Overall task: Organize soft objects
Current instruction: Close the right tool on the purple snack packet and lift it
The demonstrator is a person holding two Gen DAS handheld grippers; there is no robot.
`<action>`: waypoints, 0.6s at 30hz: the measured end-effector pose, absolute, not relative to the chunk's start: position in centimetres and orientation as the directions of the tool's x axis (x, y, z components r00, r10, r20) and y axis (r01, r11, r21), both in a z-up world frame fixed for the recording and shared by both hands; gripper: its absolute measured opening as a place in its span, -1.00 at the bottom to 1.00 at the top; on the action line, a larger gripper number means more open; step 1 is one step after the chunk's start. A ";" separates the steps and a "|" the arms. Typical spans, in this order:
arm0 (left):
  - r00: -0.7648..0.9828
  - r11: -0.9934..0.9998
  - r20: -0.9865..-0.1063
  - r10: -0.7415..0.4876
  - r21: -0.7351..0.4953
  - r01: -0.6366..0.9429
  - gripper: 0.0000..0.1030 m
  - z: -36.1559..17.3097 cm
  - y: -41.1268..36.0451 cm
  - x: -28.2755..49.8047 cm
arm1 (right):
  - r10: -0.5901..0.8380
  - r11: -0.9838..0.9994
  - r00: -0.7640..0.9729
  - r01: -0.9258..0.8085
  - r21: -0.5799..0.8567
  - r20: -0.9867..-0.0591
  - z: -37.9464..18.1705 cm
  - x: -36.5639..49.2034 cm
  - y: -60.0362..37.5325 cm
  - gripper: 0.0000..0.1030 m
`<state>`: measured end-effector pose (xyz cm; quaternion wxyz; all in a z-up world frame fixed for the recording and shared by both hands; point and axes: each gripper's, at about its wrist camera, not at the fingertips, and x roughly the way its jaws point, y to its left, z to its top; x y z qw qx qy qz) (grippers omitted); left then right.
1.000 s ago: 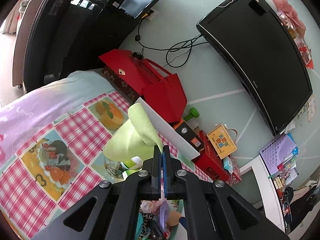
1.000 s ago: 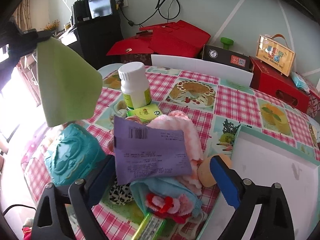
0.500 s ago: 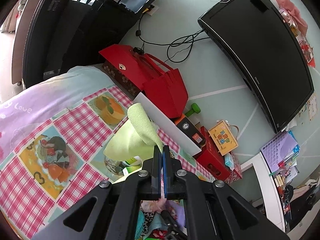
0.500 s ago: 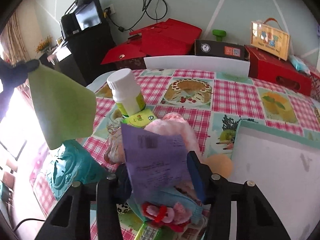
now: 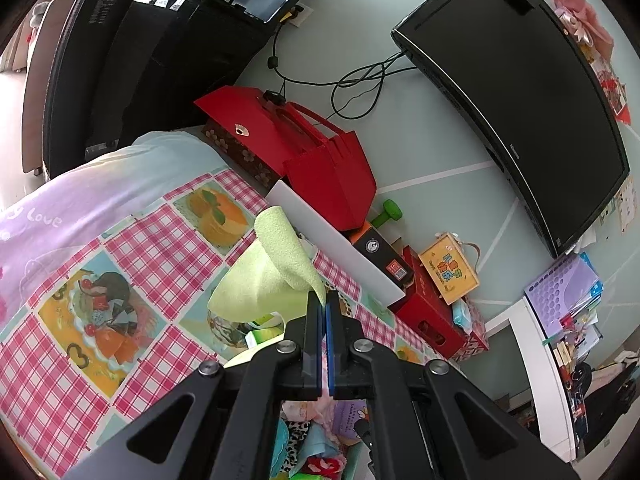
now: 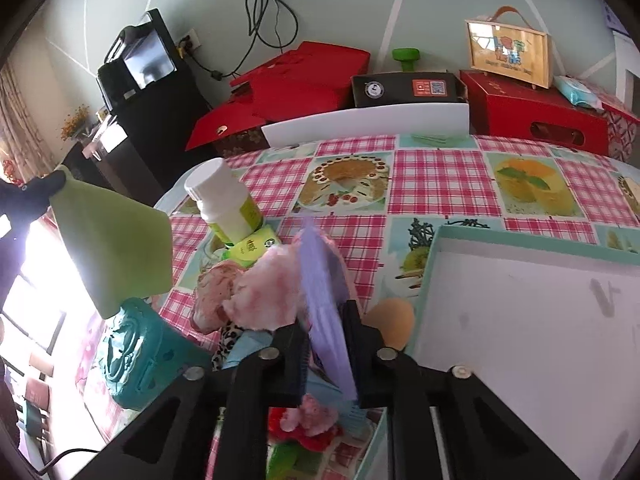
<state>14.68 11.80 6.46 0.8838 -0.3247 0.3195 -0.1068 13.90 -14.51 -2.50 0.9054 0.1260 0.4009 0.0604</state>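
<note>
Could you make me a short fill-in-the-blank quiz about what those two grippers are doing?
1. The left gripper is shut on a light ____ cloth.
2. The right gripper pinches a flat ____ packet.
3. The white plastic bottle has green labelling and stands on a pink ____ tablecloth.
4. Right of the packet lies a white tray with a ____ rim.

Missing words: green; purple; checked; teal

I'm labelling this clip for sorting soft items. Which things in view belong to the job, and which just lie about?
Job:
green cloth, pinched by left gripper
purple packet, clamped by right gripper
pink fluffy item
white tray

Lying about:
white bottle
red boxes
television
</note>
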 end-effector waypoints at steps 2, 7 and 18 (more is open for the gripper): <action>0.776 0.767 -0.493 -0.394 -0.641 -0.018 -0.99 6.5 11.7 14.7 | 0.215 0.959 0.678 -0.009 0.285 -0.703 -2.2 13.7 -14.7 -0.72; 0.800 0.772 -0.458 -0.387 -0.635 0.010 -0.99 7.4 11.6 14.0 | 0.222 0.954 0.729 -0.024 0.299 -0.647 -0.1 12.3 -15.4 -0.72; 0.822 0.756 -0.307 -0.480 -0.621 0.209 -0.99 11.7 9.0 11.5 | 0.139 0.955 0.816 0.039 0.293 -0.562 3.9 9.6 -18.8 -0.72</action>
